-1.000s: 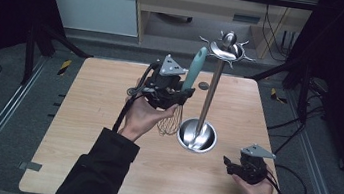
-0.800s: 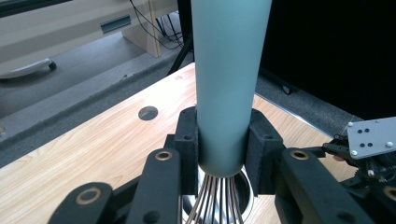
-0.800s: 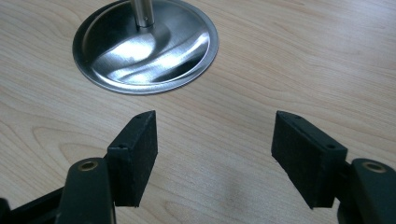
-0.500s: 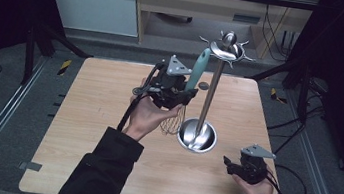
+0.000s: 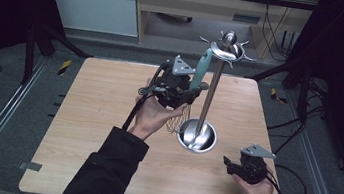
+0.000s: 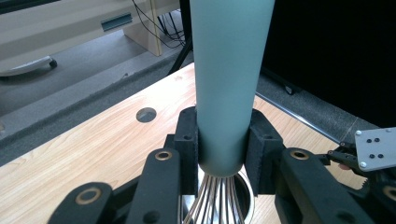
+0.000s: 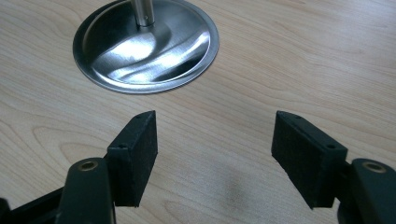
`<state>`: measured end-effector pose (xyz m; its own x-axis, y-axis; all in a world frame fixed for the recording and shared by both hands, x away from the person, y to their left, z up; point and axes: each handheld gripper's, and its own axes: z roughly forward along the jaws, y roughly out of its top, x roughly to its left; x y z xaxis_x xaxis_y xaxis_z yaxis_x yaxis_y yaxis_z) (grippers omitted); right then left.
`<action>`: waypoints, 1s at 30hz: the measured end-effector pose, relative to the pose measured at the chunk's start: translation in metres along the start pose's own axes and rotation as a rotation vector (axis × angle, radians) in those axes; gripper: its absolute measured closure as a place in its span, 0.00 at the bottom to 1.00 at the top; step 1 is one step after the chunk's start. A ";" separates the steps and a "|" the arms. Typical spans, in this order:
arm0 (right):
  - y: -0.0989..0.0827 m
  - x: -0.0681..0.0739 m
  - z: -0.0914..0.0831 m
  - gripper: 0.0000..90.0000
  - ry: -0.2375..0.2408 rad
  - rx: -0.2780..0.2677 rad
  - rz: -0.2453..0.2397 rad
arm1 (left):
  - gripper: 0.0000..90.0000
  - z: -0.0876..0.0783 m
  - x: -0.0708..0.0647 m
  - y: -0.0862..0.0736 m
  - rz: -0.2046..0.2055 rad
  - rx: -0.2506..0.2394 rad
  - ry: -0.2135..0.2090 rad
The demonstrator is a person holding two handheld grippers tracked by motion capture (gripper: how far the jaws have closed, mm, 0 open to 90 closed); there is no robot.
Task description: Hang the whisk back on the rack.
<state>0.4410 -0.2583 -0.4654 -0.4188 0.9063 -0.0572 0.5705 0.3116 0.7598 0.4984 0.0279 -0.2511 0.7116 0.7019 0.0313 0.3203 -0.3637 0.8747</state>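
A whisk with a teal handle [image 5: 201, 70] [image 6: 229, 79] stands upright above the wooden table, its wire loops [image 5: 178, 123] hanging below. My left gripper [image 5: 192, 90] [image 6: 223, 151] is shut on the lower end of that handle, just left of the steel utensil stand's pole [image 5: 208, 102]. The handle's top reaches near the stand's hooked crown [image 5: 229, 48]. The stand's round base [image 5: 197, 135] [image 7: 144, 44] rests on the table. My right gripper [image 5: 229, 165] [image 7: 215, 149] lies low at the front right, open, with bare wood between its pads; it also appears in the left gripper view [image 6: 373, 156].
The wooden table [image 5: 91, 116] has a small round hole [image 6: 146, 114] near its far edge. Black frame rails run along both sides, and a cabinet stands on the floor beyond the table. Cables trail from both grippers.
My left gripper has edged slightly to the right with the whisk, bringing the handle closer to the stand's pole. The right gripper has stayed where it was.
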 end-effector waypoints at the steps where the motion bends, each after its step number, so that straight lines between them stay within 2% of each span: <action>1: 0.000 0.000 0.000 0.35 0.001 -0.001 0.003 | 0.77 0.002 -0.001 0.000 -0.008 -0.010 0.000; 11: 0.000 0.000 0.000 0.35 -0.003 0.004 0.002 | 0.76 0.013 -0.003 -0.004 -0.028 -0.065 0.008; 15: 0.000 0.000 0.000 0.34 -0.002 0.008 0.005 | 0.76 0.016 -0.003 -0.005 -0.022 -0.078 0.011; 22: 0.000 0.001 0.000 0.34 0.002 0.011 0.009 | 0.76 0.019 -0.003 -0.006 -0.001 -0.091 0.040; 30: 0.000 0.000 0.000 0.34 0.002 0.012 0.011 | 0.76 0.023 -0.004 -0.007 -0.002 -0.115 0.052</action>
<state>0.4409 -0.2578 -0.4659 -0.4135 0.9093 -0.0478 0.5835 0.3049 0.7527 0.5074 0.0135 -0.2682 0.6767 0.7344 0.0516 0.2462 -0.2917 0.9243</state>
